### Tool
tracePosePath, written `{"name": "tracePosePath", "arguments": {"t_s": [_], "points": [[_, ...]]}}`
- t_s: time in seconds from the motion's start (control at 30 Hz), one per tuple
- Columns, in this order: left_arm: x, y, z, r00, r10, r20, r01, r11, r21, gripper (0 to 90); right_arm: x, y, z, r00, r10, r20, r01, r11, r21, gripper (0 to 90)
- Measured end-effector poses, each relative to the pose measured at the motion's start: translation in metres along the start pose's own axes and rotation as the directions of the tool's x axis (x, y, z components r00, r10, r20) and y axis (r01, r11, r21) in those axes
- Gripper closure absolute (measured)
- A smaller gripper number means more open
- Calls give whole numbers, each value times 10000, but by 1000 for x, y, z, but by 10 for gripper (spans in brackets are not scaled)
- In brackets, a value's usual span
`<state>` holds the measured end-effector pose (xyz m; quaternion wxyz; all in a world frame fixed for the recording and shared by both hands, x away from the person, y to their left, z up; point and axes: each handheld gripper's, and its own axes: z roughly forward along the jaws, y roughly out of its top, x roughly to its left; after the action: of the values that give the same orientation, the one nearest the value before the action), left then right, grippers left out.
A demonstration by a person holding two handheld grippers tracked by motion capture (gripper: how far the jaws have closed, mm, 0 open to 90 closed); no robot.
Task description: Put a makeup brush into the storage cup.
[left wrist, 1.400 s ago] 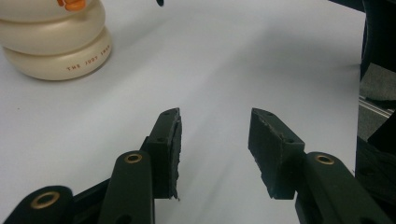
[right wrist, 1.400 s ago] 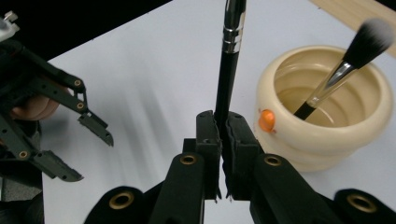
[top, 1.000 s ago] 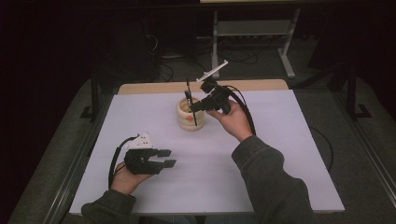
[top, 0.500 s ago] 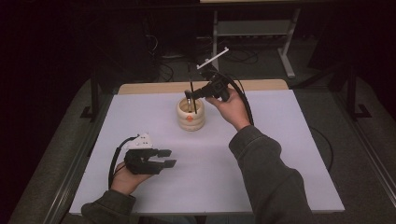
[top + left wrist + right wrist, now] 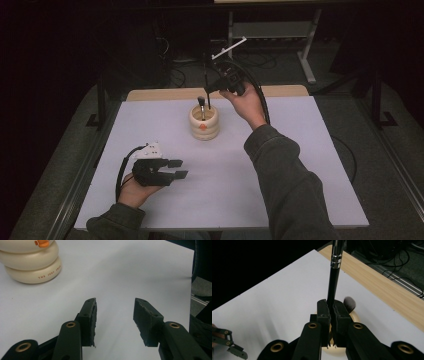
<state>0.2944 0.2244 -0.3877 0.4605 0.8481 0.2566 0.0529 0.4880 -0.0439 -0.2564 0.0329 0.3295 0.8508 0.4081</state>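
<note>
The black brush you're holding stands near upright just above the cream ringed holder, which sits toward the far middle of the white table with a second brush bristles-up inside it. Your right gripper has its jaws clamped tight on that black handle, silver ferrule above the jaws, your right hand raised over the holder's right side. Your left gripper rests in your left hand at the near left of the table, well apart from the holder, jaws spread wide with nothing between them.
</note>
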Motion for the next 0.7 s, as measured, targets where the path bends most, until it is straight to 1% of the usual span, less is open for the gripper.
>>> {"name": "tracePosePath", "arguments": {"t_s": [0.03, 0.07, 0.1, 0.17, 0.2, 0.23, 0.33, 0.43, 0.5, 0.53, 0.57, 0.6, 0.7], "points": [[0, 0, 0, 10000, -16, -2, 16, 10000, -31, 530, -2, 2, 0, 9999, -57, 107, 57, 10000, -58, 847], [0, 0, -1, 10000, -4, -15, 4, 10000, -45, 530, -2, 2, 0, 9999, -57, 107, 57, 10000, -58, 847], [0, 0, -1, 10000, 1, -24, -1, 10000, -67, 527, -2, 3, 0, 9999, 124, 111, -124, 9999, -40, 847], [0, 0, -1, 10000, -27, -49, 27, 10000, -62, 519, -3, 4, 1, 9997, 202, 159, -200, 9998, -96, 847], [0, 0, -1, 10000, -65, -48, 65, 9999, -113, 518, -4, 3, 3, 9996, 203, 192, -202, 9998, -34, 847], [0, 0, -1, 10000, -52, -33, 52, 9999, -138, 517, -6, 2, 4, 9997, 110, 238, -108, 9999, -71, 847], [-1, 0, -1, 10000, -74, -25, 74, 9999, -126, 516, -7, 2, 6, 9994, 171, 298, -172, 9999, 5, 847], [-1, 0, -1, 10000, -80, -46, 79, 9999, -133, 515, -8, 1, 8, 9988, 412, 279, -411, 9991, -52, 847], [-1, 0, -1, 10000, -78, -59, 77, 9999, -112, 512, -11, 0, 9, 9989, 320, 342, -316, 9994, -134, 847], [-1, 0, -1, 10000, -47, -60, 46, 9999, -106, 508, -12, -1, 9, 9983, 462, 341, -458, 9989, -122, 847], [-1, 0, -1, 10000, -47, -60, 46, 9999, -106, 508, -12, -1, 9, 9983, 462, 341, -458, 9989, -122, 847], [-1, 0, -1, 10000, -56, -65, 55, 9999, -121, 507, -13, -2, 11, 9983, 393, 437, -387, 9991, -158, 847], [-2, 0, -2, 9999, -103, -85, 102, 9998, -168, 505, -14, -3, 13, 9974, 523, 497, -516, 9985, -169, 847]]}}
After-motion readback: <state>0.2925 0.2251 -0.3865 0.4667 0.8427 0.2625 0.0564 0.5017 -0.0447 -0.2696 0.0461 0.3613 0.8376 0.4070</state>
